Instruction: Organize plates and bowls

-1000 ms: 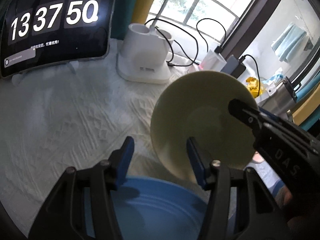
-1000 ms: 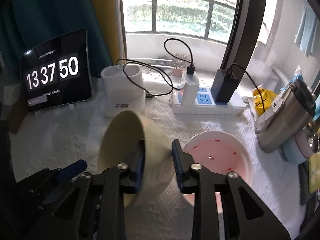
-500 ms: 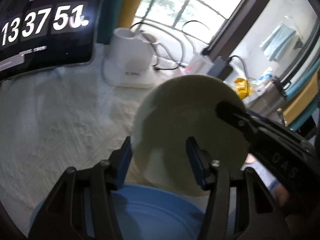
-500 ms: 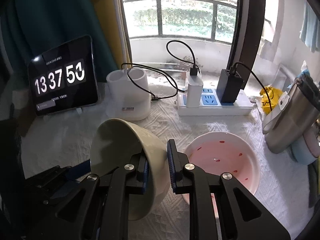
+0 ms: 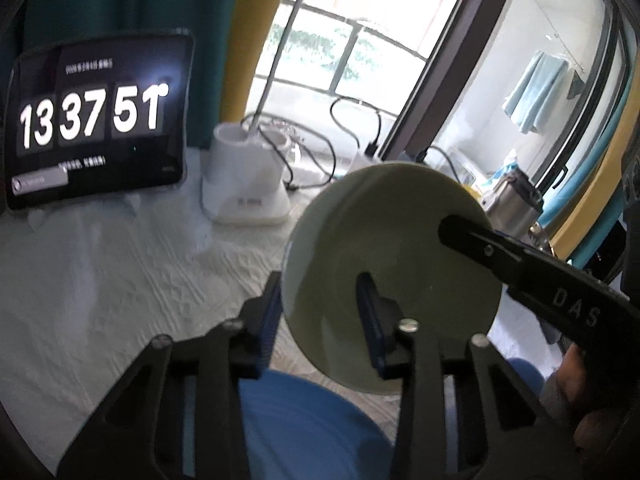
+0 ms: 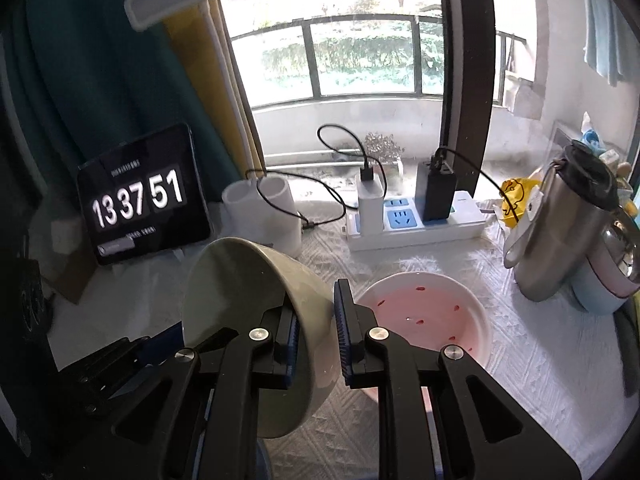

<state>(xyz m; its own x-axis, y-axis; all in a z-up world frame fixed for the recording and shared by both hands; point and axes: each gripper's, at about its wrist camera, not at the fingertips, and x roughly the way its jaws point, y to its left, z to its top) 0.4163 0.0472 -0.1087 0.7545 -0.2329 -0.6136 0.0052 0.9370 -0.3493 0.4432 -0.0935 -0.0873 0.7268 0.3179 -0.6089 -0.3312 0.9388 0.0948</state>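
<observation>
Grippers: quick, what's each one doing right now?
Left gripper: open, holding nothing; the green bowl sits in front of its fingers.
Right gripper: shut on the green bowl's wall, holding it tilted.

Clock tablet, power strip, flask.

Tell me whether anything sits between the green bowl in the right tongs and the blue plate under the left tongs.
Nothing visible does. The right tongs pinch the green bowl by its wall, tilted, just above the blue plate. Only the open left tongs straddle the bowl's near edge; no dish lies between them.
</observation>
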